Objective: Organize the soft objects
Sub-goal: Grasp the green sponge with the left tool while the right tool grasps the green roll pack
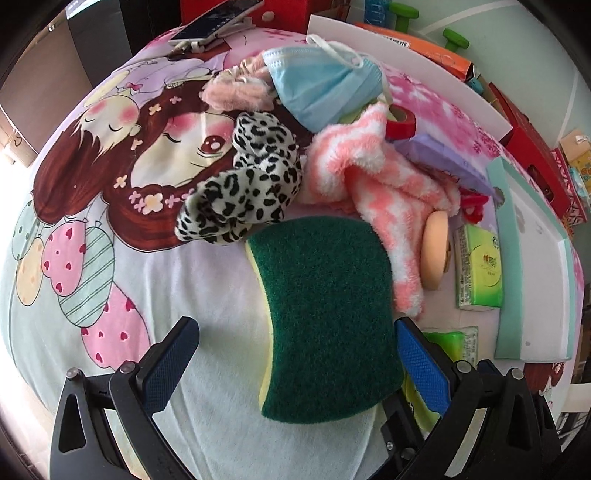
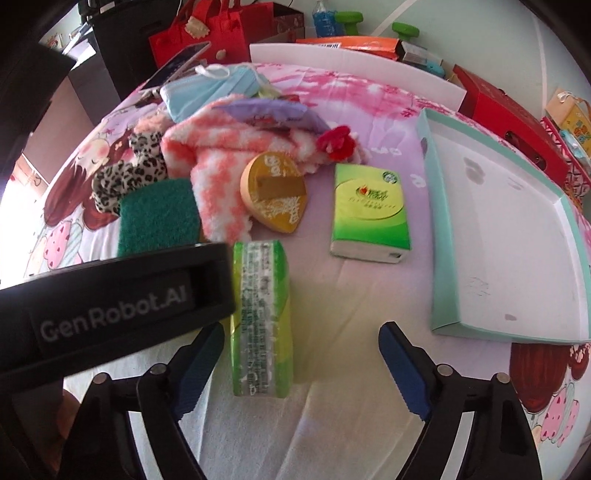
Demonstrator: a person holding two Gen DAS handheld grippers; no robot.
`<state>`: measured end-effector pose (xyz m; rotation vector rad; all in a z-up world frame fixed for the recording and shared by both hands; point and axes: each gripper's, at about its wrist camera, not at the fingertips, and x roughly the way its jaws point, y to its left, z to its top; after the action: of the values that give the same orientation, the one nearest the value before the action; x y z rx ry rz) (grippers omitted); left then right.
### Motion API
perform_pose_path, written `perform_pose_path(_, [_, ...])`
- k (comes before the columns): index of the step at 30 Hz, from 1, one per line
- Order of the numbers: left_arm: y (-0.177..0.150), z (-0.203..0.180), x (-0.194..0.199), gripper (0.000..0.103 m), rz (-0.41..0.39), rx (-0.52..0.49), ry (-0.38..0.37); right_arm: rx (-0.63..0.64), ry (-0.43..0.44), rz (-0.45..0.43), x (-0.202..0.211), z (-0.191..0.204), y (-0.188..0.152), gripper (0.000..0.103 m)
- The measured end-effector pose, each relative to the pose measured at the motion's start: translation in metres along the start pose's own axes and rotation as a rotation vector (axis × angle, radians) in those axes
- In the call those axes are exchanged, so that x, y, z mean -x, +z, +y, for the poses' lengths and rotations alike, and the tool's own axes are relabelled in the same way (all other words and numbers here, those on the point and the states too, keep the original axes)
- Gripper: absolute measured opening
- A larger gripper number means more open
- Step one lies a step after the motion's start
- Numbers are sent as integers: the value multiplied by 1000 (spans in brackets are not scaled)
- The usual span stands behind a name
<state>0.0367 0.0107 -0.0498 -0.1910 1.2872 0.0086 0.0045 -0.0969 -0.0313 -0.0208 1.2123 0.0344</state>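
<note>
A green scouring sponge (image 1: 325,314) with a yellow underside lies on the cartoon-print cloth between the fingers of my open left gripper (image 1: 295,365), nearer the right finger; it also shows in the right wrist view (image 2: 159,216). Behind it lie a leopard-print scrunchie (image 1: 243,184), a pink-and-white fluffy cloth (image 1: 369,177), a blue face mask (image 1: 321,88) and a pink fluffy scrunchie (image 1: 236,92). My right gripper (image 2: 303,369) is open over a green tissue pack (image 2: 262,317) lying lengthwise between its fingers. The left gripper's black body (image 2: 110,306) crosses the right wrist view.
A shallow teal-rimmed white box lid (image 2: 509,229) lies at the right. A second green tissue pack (image 2: 369,214), a round yellow-orange disc (image 2: 273,192), a purple packet (image 2: 273,112) and a red flower clip (image 2: 334,142) lie mid-table. A phone (image 1: 218,18), red bags and boxes line the back.
</note>
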Motion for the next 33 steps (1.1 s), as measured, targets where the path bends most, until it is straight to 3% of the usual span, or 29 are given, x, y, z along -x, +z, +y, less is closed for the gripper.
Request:
perform_pose_path(13, [0,-15,-23,102,12,-31,26,-3,-8,7,-8,1,1,84])
perform_pose_path(19, [0,-10,-15,87,9,-31,-10,-22,-6,-11,-3,-2,3,66])
perform_pose_path(21, [-1,-11,-11,83,6,-37,-35,-27,0,-20,0,-4,4,52])
perform_pose_path(23, [-3,-10,-6,78,3,-35,-49,-27,-3,-26,1,-5,3,47])
perform_pose_path(26, [-2,-7,-2,65,2,-16,-87,-33,-1,-28,2,-6,1,38])
perform_pose_path(29, [-4,-2,4,65,-1,0,-139,-40,6,-29,3,-8,0,32])
perform_pose_path(33, [-5,4,10,65,-12,5,-152,-44,15,-33,3,-12,0,26])
